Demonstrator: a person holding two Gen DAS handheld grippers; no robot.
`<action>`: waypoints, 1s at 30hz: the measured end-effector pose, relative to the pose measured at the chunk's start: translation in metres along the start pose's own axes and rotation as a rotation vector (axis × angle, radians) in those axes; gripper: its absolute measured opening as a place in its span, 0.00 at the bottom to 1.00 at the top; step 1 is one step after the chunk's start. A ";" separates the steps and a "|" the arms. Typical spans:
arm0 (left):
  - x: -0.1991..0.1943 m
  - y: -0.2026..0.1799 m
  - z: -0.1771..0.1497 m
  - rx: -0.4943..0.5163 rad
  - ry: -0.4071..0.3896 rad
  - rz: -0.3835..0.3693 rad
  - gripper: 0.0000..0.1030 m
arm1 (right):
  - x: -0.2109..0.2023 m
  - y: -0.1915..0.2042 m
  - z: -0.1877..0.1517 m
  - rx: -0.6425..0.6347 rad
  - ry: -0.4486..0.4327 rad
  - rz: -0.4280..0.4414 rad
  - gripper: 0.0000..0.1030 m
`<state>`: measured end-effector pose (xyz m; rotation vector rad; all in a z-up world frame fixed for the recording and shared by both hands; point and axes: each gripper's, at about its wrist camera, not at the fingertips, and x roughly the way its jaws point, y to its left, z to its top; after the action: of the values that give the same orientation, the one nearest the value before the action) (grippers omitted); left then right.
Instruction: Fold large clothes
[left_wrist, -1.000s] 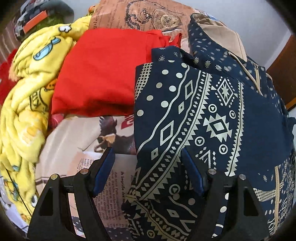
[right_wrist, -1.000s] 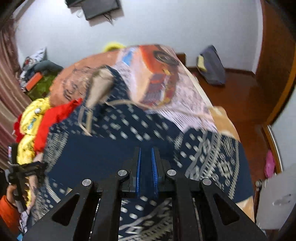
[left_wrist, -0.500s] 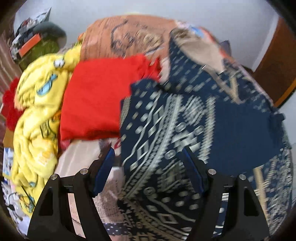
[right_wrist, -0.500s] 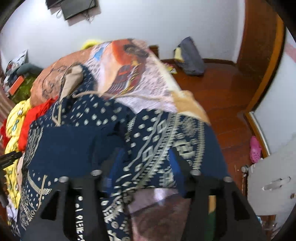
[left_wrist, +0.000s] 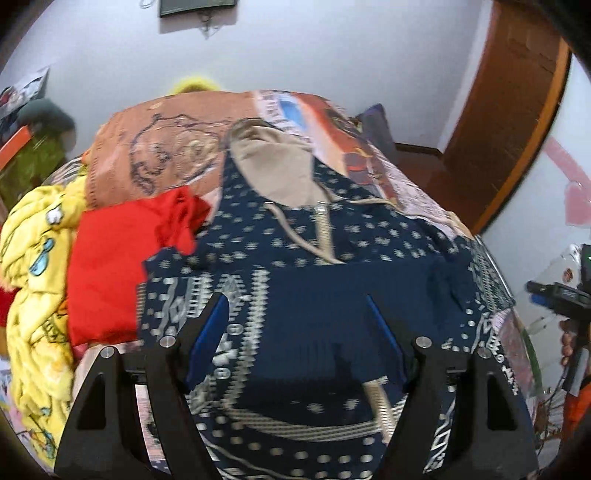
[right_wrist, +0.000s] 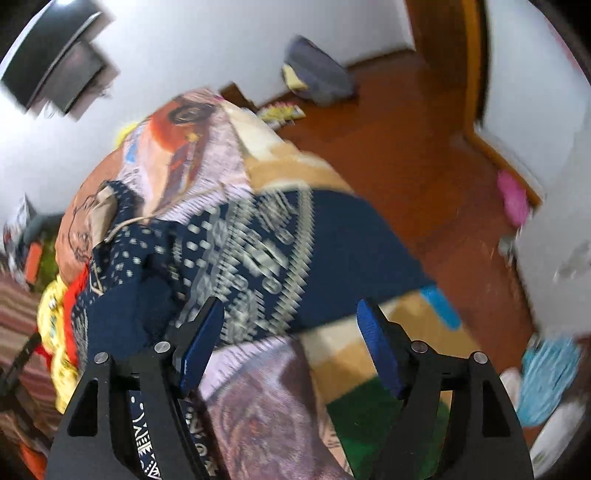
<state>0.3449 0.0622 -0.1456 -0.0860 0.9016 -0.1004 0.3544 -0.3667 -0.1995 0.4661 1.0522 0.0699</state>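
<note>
White walls, reddish wood floor (right_wrist: 399, 177) and a bed (left_wrist: 173, 147) under a printed spread in tan and rust take up the room. Navy hoodie (left_wrist: 332, 280) with cream geometric bands and dotted rows lies spread across the bed, beige hood lining uppermost toward the far wall, drawcords trailing down the chest; knit looks soft and heavy, so it stays where it is laid. One patterned sleeve (right_wrist: 258, 251) lies across toward the bed's floor-side edge. Left claw (left_wrist: 299, 328) hovers above the garment's lower body, jaws wide, nothing between the blue pads. Right claw (right_wrist: 291, 339) stands wide too, its jaws just opened, over the spread at the hoodie's edge with no cloth pinched. Judgement: a fold of the sleeve has been let go, and both tools are free for the next hold. Red garment (left_wrist: 114, 266), flat and smooth, sits touching the hoodie's left side, with a crumpled yellow cartoon-print fleece (left_wrist: 33, 280) beyond it, probably waiting their turn. Motion blur softens the pattern detail.
</note>
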 end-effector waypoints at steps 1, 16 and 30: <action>0.003 -0.007 -0.001 0.011 0.007 -0.008 0.72 | 0.007 -0.011 -0.002 0.043 0.025 0.022 0.69; 0.043 -0.012 -0.022 0.016 0.106 0.036 0.72 | 0.068 -0.072 0.020 0.318 0.027 0.042 0.70; 0.043 -0.003 -0.035 0.013 0.118 0.060 0.72 | 0.005 -0.026 0.047 0.114 -0.242 -0.044 0.08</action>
<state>0.3442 0.0529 -0.2004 -0.0417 1.0200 -0.0559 0.3929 -0.4047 -0.1948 0.5406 0.8311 -0.0844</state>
